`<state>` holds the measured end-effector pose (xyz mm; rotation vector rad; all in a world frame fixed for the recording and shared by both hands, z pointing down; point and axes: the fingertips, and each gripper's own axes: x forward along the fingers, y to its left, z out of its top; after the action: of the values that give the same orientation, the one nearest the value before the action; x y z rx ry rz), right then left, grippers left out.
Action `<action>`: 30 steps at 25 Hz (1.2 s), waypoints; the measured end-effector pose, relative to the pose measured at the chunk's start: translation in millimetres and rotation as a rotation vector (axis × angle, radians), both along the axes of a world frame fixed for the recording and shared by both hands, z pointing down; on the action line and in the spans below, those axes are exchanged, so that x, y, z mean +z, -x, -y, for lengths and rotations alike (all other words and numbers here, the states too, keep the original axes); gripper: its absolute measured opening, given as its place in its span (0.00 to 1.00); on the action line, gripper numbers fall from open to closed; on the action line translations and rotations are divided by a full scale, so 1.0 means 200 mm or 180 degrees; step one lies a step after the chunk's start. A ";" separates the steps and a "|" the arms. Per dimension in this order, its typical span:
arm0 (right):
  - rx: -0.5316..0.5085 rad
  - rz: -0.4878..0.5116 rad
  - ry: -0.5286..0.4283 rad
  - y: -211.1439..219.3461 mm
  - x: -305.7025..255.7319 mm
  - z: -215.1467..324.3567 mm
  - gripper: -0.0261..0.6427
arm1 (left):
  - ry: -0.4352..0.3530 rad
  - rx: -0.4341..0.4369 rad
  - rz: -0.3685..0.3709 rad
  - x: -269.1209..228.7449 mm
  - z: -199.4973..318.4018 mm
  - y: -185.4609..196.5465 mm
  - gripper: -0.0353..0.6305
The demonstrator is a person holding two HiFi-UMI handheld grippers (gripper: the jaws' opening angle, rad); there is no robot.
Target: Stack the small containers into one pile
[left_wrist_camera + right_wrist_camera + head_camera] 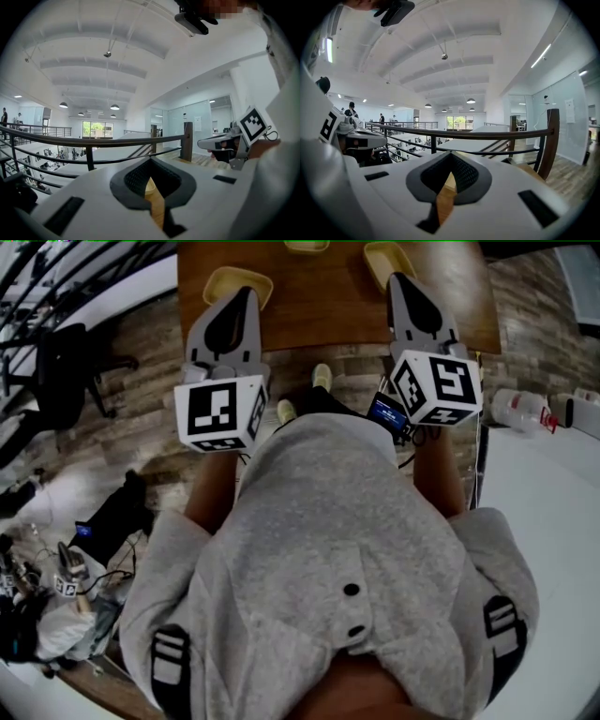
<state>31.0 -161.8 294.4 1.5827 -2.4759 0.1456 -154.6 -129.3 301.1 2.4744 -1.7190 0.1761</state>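
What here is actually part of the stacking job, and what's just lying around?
Belongs to the job:
- left container, middle container and right container, all on the wooden table
- left gripper and right gripper, jaws shut, both empty

Just lying about:
- plastic bottle
- office chair
- cables on the floor

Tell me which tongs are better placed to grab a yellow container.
Left, narrowly. The left tongs sit at the left yellow container, which lies nearer the front edge of the table. The right tongs sit by the right yellow container, farther back. Both tongs are shut, so either must open first.
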 end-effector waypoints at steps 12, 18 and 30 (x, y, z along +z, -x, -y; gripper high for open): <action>-0.0223 -0.0082 0.0065 -0.11 0.07 0.29 0.06 | 0.0028 -0.0100 0.0135 0.02 0.26 -0.13 0.07; -0.0409 -0.0198 0.0149 -0.13 0.14 0.37 0.06 | 0.0087 -0.0133 0.0210 0.05 0.33 -0.18 0.07; -0.0521 -0.0238 0.0236 -0.12 0.23 0.47 0.06 | 0.0863 -0.0221 0.0570 0.55 0.42 -0.09 0.08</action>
<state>55.9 -255.5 340.1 1.3255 -2.4983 0.1486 -135.7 -213.1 410.2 2.2581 -1.7114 0.5980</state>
